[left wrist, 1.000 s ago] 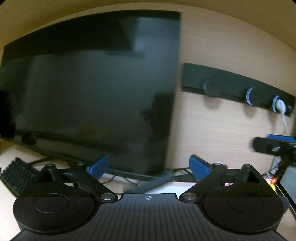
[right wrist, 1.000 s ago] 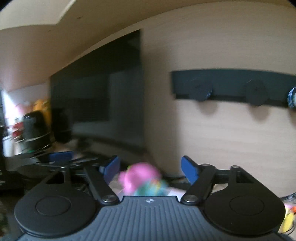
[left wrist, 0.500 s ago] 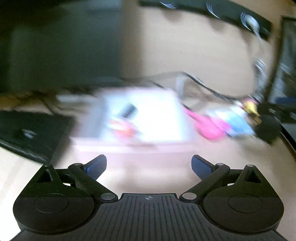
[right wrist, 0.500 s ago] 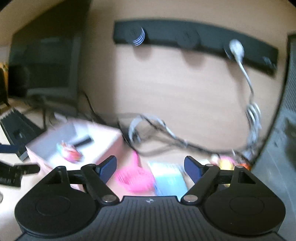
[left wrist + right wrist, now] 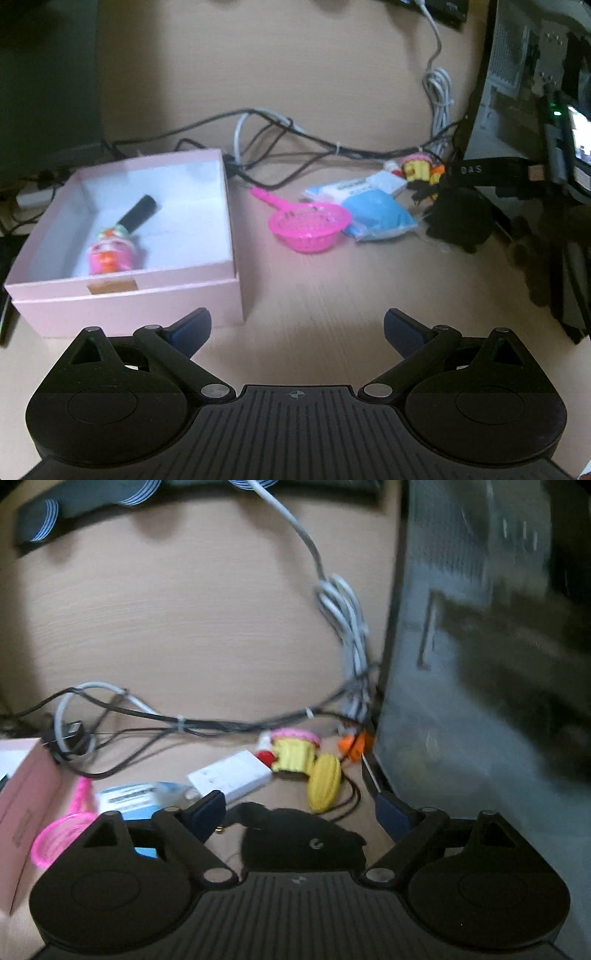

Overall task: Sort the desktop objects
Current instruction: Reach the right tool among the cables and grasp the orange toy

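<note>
A pink box [image 5: 125, 291] sits on the desk at the left, holding a black tube [image 5: 138, 212] and a pink and orange toy [image 5: 110, 254]. Right of it lie a pink toy strainer [image 5: 308, 229], a blue packet [image 5: 376, 216], a white box [image 5: 231, 775], a yellow cupcake toy [image 5: 295, 753] and a black item [image 5: 295, 838]. My left gripper [image 5: 297, 328] is open and empty over bare desk in front of the box. My right gripper [image 5: 297, 812] is open and empty, the black item lying between its fingers.
Tangled black and white cables [image 5: 280, 136] run along the back wall. A dark computer case [image 5: 480, 646] stands at the right. A monitor [image 5: 44, 74] stands at the back left. A yellow ridged toy [image 5: 325, 782] and an orange piece [image 5: 354, 746] lie by the case.
Both grippers have tilted down and swung right, from facing the monitor and wall to facing the desk, box and toys. Both stayed open.
</note>
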